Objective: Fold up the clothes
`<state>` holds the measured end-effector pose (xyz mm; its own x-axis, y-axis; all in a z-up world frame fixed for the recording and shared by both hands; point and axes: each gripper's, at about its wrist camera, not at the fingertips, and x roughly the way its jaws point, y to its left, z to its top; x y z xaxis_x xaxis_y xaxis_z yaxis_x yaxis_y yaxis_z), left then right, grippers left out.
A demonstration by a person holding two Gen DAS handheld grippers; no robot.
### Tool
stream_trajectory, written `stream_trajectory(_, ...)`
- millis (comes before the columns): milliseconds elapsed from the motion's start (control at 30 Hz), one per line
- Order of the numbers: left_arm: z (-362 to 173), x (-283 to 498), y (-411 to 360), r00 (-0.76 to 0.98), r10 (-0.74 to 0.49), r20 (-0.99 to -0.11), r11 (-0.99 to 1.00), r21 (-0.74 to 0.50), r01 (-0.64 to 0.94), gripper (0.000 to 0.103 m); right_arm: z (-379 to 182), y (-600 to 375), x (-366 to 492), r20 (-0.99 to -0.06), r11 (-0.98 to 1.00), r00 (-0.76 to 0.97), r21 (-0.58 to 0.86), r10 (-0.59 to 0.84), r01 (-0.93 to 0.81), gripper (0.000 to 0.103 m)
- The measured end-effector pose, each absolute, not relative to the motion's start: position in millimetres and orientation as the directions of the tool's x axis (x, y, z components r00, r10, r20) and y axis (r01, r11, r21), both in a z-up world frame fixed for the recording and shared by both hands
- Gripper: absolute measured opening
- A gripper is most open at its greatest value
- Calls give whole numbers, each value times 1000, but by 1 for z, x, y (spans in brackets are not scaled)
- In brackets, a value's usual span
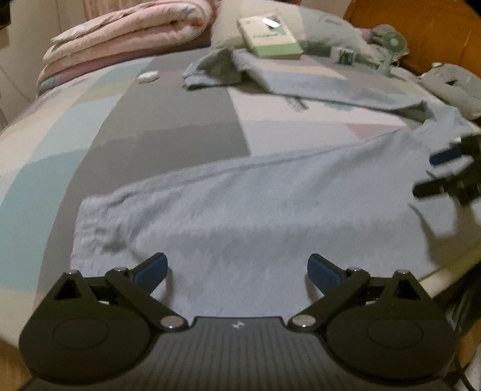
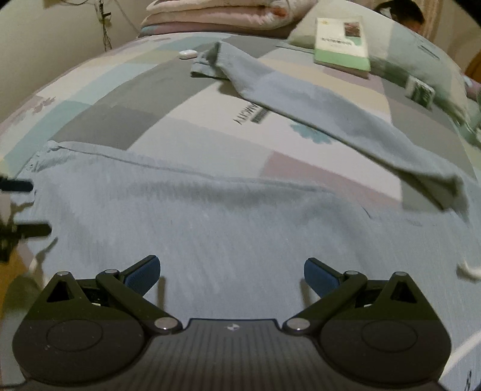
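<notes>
Jaws of the left gripper (image 1: 237, 270) were found standing wide apart, with nothing between the blue pads, above the near part of a pale blue knitted garment (image 1: 240, 195). The right gripper (image 2: 231, 270) was likewise observed spread wide and empty, poised over the same garment (image 2: 240, 225). Each gripper was recorded at the edge of the other's view: the right gripper (image 1: 439, 174) at the right edge of the left wrist view, the left gripper (image 2: 33, 207) at the left edge of the right wrist view, both blurred.

The garment was seen laid flat across the near side of a bed covered by a patchwork sheet of grey, teal, cream and pink blocks (image 1: 168, 126). One long sleeve (image 2: 300, 99) was noted stretched away from the body of the garment towards the far side, its cuff crumpled. Just beside that cuff a small white oval object (image 1: 148, 76) was recorded on the sheet. Beyond the sleeve, a green and white book (image 1: 270, 33) was found resting against a pale pillow (image 1: 318, 24). A folded pink quilt (image 1: 126, 39) was noted at the far left, and a small green handheld fan (image 1: 390, 45) at the far right.
</notes>
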<state>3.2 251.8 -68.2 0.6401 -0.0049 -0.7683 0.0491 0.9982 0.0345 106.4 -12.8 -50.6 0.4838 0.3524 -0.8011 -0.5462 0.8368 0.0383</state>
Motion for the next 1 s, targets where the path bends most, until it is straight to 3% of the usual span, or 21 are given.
stream_trajectory(133, -65, -26, 267, 650, 46, -758, 998, 58, -4, 99, -39, 15, 95, -778, 741, 445, 39, 444, -671, 101)
stream_trajectory(200, -60, -41, 276, 657, 69, -750, 998, 55, -42, 99, -34, 31, 82, -767, 658, 412, 18, 492, -753, 93)
stream_trajectory(267, -55, -51, 278, 672, 90, -735, 996, 63, -65, 99, -32, 47, 66, -770, 557, 361, -9, 527, -831, 74)
stream_trajectory(367, -48, -61, 277, 697, 98, -710, 995, 52, -87, 99, -32, 69, 44, -781, 410, 288, -44, 554, -911, 55)
stream_trajectory(533, -43, -62, 286, 712, -23, -702, 976, -169, -135, 95, -43, 101, 20, -813, 244, 224, -105, 537, -964, 31)
stream_trajectory(600, -45, -58, 288, 701, -64, -710, 955, -247, -164, 89, -49, 112, 19, -822, 220, 211, -107, 529, -970, 29)
stream_trajectory(800, -59, -49, 298, 658, -124, -743, 886, -381, -263, 82, -60, 133, 16, -816, 163, 208, -141, 539, -976, 28)
stream_trajectory(867, -63, -49, 302, 663, -150, -734, 861, -426, -277, 81, -59, 134, 17, -809, 168, 227, -160, 542, -973, 5)
stream_trajectory(1000, -72, -49, 306, 667, -223, -711, 804, -521, -287, 81, -50, 130, 22, -784, 193, 229, -141, 577, -971, 4)
